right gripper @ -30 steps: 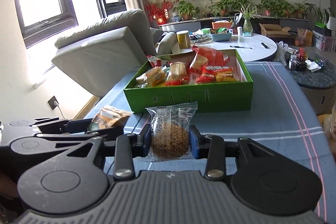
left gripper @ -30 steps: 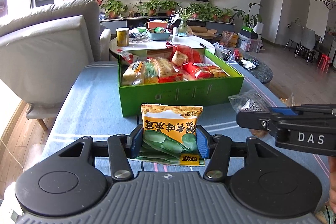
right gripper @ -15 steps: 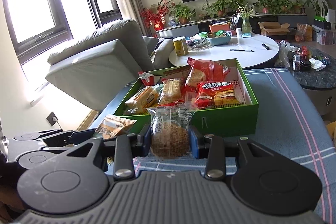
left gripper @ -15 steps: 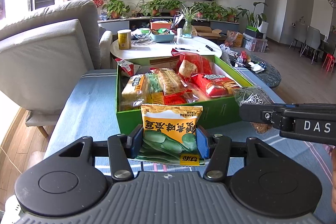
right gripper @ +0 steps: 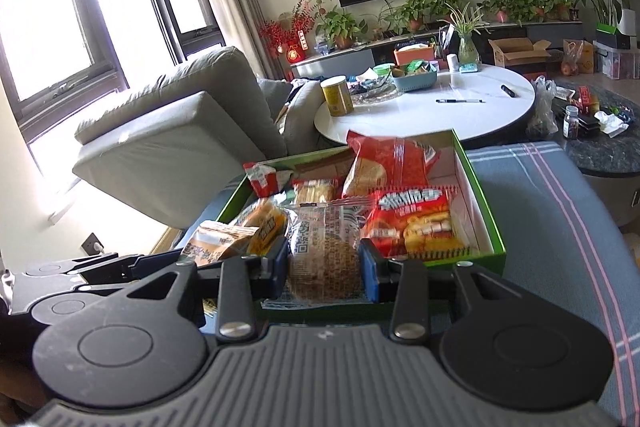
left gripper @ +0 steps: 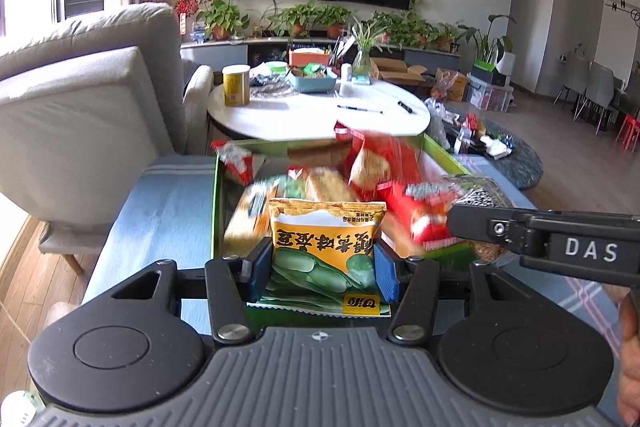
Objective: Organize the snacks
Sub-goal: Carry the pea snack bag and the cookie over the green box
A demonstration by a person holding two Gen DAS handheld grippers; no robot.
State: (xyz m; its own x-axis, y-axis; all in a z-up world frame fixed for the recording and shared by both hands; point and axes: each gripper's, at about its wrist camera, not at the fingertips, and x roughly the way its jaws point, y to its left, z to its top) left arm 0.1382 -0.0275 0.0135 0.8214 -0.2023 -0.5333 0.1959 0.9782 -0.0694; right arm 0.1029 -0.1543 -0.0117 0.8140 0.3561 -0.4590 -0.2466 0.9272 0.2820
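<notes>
My left gripper is shut on a yellow and green bean snack packet, held upright over the near edge of the green box. My right gripper is shut on a clear packet with a brown round cake, also over the box's near wall. The green box holds several snack packs, among them a red pack and a tall red bag. In the left wrist view the right gripper reaches in from the right, its cake packet partly hidden behind it.
The box sits on a blue striped cloth. A grey sofa stands on the left. Behind the box is a white round table with a yellow can and a blue basket. A dark low table is on the right.
Both grippers moved forward toward the green box with their packets still held. The box went from lying ahead of them to lying under the packets.
</notes>
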